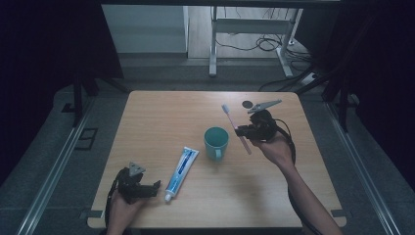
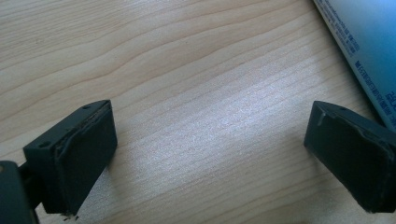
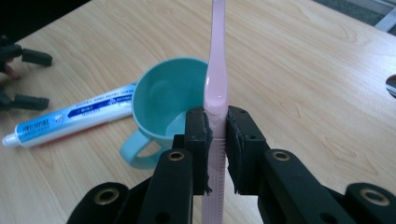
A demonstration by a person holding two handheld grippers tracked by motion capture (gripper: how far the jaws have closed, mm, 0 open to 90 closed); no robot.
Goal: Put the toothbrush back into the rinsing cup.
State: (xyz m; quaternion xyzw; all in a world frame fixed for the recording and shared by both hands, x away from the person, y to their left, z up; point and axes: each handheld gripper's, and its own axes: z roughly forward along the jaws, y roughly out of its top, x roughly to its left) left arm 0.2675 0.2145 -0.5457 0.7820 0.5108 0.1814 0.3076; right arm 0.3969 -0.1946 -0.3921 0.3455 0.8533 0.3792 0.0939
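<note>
at the near left corner of the pale wooden tabletop (image 1: 156, 112), the left gripper (image 1: 155, 186) is held low in a hand (image 1: 120, 209), and its fingers (image 2: 74, 158) are seen spread wide apart with nothing but bare wood grain between them. just to the right of that gripper, a white and blue plastic toothpaste tube (image 1: 181, 168) is laid flat, its white cap turned toward the near edge and its crimped end angled away to the far right; in the left gripper view, the printed edge of the tube is seen beside the right-hand finger, and whether the two touch cannot be told. farther in, near the middle of the tabletop, a round teal plastic cup (image 1: 216, 142) with a handle is stood upright, its handle turned toward the near side. to the right of the cup, the right gripper (image 1: 239, 130) is raised above the tabletop in the other hand (image 1: 276, 149), and its fingers (image 3: 198, 144) are closed on the handle of a slim pink plastic toothbrush (image 1: 236, 128). the toothbrush is held clear of the tabletop, its handle end pointed near and right and its bristled head pointed far and left, beyond the cup. in the right gripper view, the pink handle is seen clamped upright between the two pads, with the open mouth of the cup just behind it to the left. at the far right of the tabletop, a small dark round mark (image 1: 247, 104) is seen.
</note>
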